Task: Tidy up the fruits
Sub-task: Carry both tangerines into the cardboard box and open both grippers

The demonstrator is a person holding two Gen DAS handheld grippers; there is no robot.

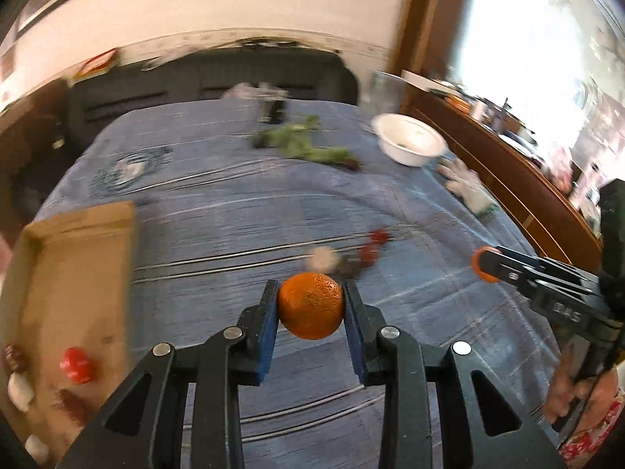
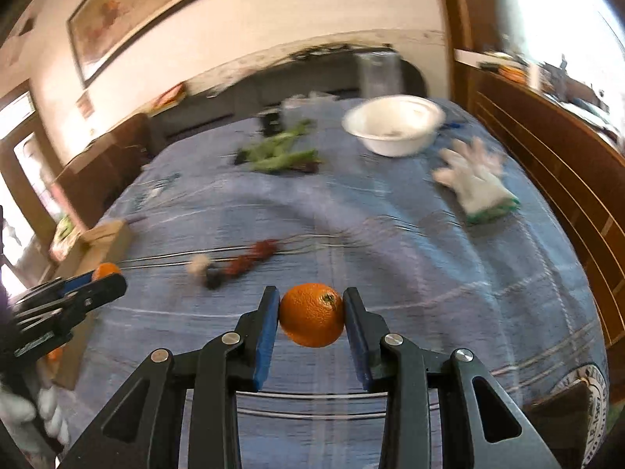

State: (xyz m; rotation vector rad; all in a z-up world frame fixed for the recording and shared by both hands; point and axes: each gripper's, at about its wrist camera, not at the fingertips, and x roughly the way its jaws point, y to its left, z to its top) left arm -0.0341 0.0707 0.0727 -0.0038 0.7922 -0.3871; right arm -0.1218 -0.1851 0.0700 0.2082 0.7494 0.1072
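The left hand-held gripper (image 1: 310, 305) is clenched on an orange (image 1: 310, 305), its blue pads pressing the fruit from both sides near their tips, so the fruit hangs clear of the blue cloth (image 1: 273, 203) on the desk. The right hand-held gripper (image 2: 311, 314) grasps a second orange (image 2: 311, 314) the same way, stem end up and slightly right. Gripping across the widest part, close to the tips, probably keeps each round fruit from rolling out while it is carried.

Left of the left hand-held gripper lies an open cardboard box (image 1: 78, 258) with a red fruit (image 1: 78, 364) already inside, so the box looks like the collecting place and the oranges are likely bound there. Ahead of both hand-held grippers, a blurred cluster of small red fruits (image 2: 254, 260) lies on the cloth, apparently not yet sorted. Further ahead and to the right stands a white bowl (image 2: 394, 127), with green leaves (image 2: 281, 154) to its left and a white glove (image 2: 474, 179) nearer on the right. Each hand-held gripper shows at the edge of the other's view, so the two are held side by side.
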